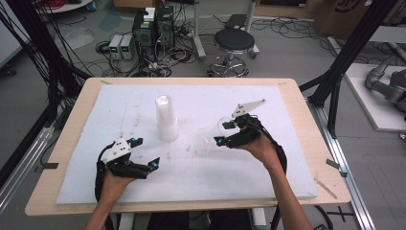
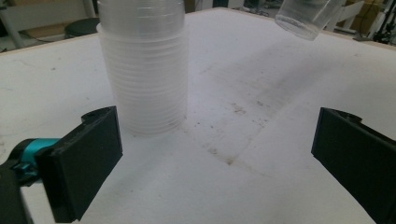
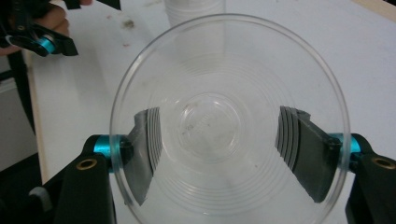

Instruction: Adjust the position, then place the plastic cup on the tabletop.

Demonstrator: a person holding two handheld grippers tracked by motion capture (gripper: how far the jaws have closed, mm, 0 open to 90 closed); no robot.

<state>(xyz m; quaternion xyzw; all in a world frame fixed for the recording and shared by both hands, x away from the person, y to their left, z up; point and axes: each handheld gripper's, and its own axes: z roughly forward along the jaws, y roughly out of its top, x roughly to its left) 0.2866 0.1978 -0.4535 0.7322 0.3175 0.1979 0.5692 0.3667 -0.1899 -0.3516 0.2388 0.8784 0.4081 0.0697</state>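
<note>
A tall stack of clear plastic cups [image 1: 166,117] stands upside down on the white foam board [image 1: 268,172], left of centre. My right gripper [image 1: 223,132] holds a single clear cup [image 1: 214,130] just above the board, to the right of the stack. In the right gripper view that cup [image 3: 229,126] has its mouth toward the camera, and the right gripper [image 3: 224,149] is shut on its sides. My left gripper [image 1: 147,152] rests open near the front left. In its own view the left gripper [image 2: 217,140] has its jaws wide apart, with the stack [image 2: 144,70] ahead and the held cup [image 2: 308,16] at top right.
The foam board lies on a wooden table [image 1: 313,139]. Beyond the table, a black stool [image 1: 233,40], computer boxes [image 1: 153,28] and cables sit on the floor. Black frame posts [image 1: 352,48] stand at both sides. The left gripper [image 3: 42,37] appears far off in the right gripper view.
</note>
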